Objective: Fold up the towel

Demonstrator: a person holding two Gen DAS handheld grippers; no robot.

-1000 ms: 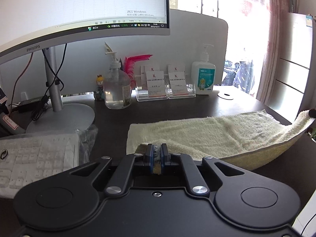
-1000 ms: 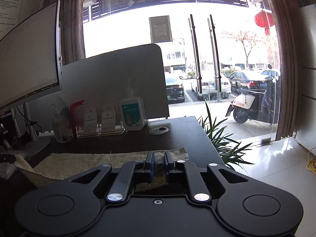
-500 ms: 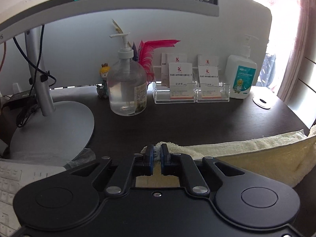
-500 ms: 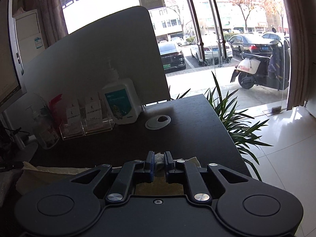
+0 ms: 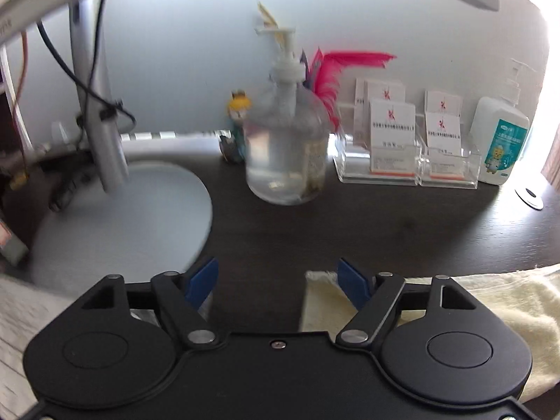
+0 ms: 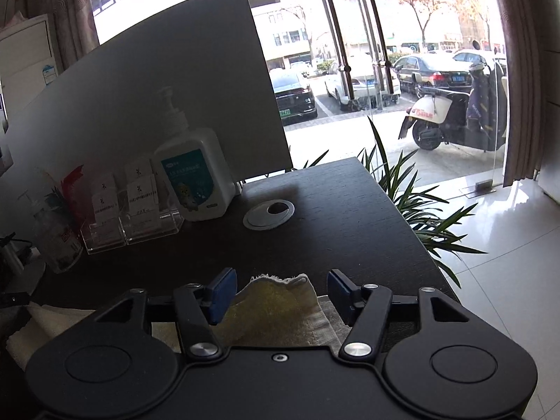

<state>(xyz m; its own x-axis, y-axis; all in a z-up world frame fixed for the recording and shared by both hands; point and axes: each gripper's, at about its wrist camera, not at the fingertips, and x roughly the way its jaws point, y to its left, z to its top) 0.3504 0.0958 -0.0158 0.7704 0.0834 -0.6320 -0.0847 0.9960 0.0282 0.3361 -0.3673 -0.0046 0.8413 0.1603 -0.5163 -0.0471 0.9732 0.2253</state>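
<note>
One towel (image 6: 276, 311), soft fluffy terry, lay on dark desk (image 6: 332, 231). Two grippers: left gripper (image 5: 278, 281) and right gripper (image 6: 281, 292) both had fingers wide apart, holding nothing.

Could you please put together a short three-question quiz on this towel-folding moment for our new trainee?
1. True or false: the left gripper is shut on the towel.
2. What lies between the right gripper fingers?
3. Which stands nearer the grommet: A) white soap bottle, B) clear pump bottle?

Key: 1 false, it is open; 2 a towel corner, ungripped; 3 A.
</note>
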